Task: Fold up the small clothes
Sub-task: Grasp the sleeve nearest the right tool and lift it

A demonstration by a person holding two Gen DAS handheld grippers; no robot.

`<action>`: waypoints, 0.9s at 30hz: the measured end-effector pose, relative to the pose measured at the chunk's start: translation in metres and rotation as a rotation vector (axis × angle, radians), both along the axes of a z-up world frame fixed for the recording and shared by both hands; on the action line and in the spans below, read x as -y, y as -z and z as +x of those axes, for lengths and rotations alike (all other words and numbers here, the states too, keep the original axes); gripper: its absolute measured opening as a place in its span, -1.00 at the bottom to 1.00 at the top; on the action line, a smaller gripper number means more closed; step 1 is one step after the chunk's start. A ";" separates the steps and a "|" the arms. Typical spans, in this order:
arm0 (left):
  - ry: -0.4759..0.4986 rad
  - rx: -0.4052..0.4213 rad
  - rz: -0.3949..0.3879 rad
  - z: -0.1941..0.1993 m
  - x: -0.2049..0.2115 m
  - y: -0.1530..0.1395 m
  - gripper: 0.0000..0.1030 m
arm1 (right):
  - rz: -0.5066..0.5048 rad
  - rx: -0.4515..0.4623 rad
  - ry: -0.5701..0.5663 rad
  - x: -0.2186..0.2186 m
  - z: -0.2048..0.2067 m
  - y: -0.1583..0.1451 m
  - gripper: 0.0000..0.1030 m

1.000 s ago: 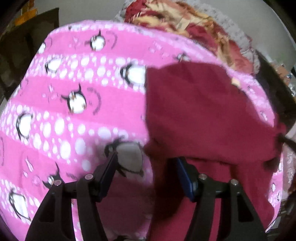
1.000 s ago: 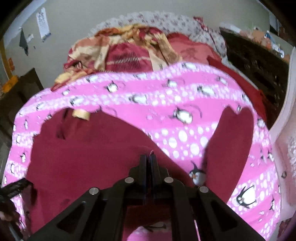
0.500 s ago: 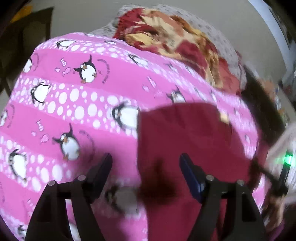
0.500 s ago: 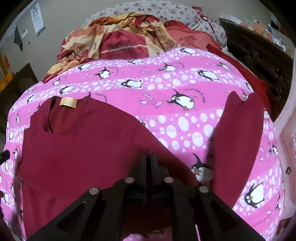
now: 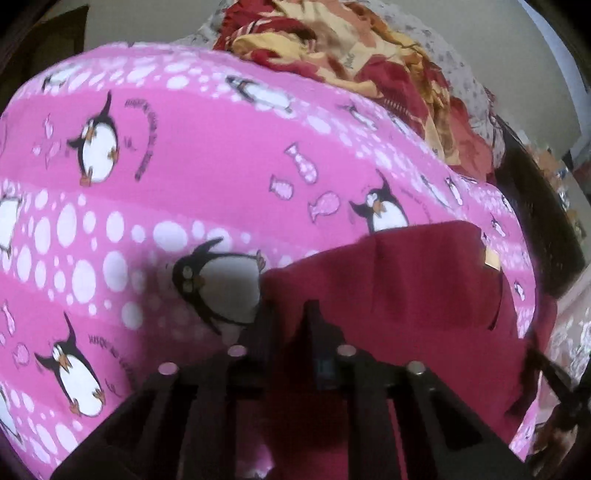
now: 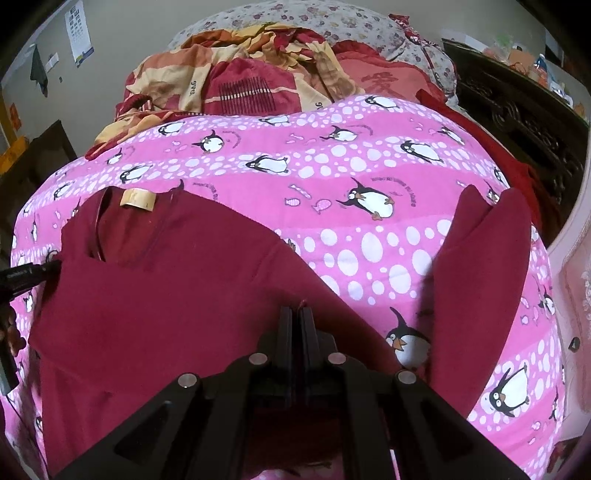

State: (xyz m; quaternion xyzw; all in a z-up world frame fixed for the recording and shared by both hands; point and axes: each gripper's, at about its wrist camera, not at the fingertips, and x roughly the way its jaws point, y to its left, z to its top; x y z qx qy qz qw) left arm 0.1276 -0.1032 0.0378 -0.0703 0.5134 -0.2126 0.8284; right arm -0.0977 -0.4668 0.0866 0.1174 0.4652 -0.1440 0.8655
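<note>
A dark red shirt (image 6: 166, 295) lies on a pink penguin-print blanket (image 6: 369, 173), its tan neck label (image 6: 137, 199) at the far left. One sleeve (image 6: 484, 280) stretches out to the right. My right gripper (image 6: 295, 314) is shut on the shirt's edge near the armpit. In the left wrist view the shirt (image 5: 406, 288) fills the lower right. My left gripper (image 5: 290, 310) has its jaws nearly together, pinching the shirt's left edge. The left gripper also shows at the left edge of the right wrist view (image 6: 26, 277).
A heap of red and yellow bedding (image 6: 236, 81) and a floral pillow (image 6: 351, 22) lie at the far end of the bed. A dark carved wooden bed frame (image 6: 524, 110) runs along the right. The pink blanket (image 5: 184, 166) spreads to the left.
My left gripper, open a second ago, has moved onto the shirt's left edge and closed on it. The right gripper has stayed shut on the shirt.
</note>
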 end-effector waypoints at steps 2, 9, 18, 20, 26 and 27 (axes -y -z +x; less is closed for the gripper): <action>-0.010 0.007 -0.030 -0.002 -0.006 -0.008 -0.85 | -0.002 0.010 0.001 0.000 0.000 -0.004 -0.91; -0.028 0.081 -0.045 -0.007 -0.020 -0.029 -0.86 | -0.026 0.049 0.012 0.000 0.006 -0.018 -0.91; -0.016 0.061 0.031 -0.005 -0.009 -0.010 -0.72 | -0.015 -0.060 0.034 0.007 0.030 0.025 -0.90; -0.027 0.080 0.050 -0.010 -0.013 -0.017 -0.50 | 0.007 -0.040 0.034 0.009 0.026 0.020 -0.90; -0.030 0.101 0.023 -0.042 -0.025 -0.039 -0.12 | 0.081 0.021 -0.021 -0.008 0.004 -0.011 -0.88; -0.015 0.103 0.028 -0.051 -0.023 -0.040 -0.11 | 0.095 0.021 -0.044 -0.014 0.003 -0.013 -0.85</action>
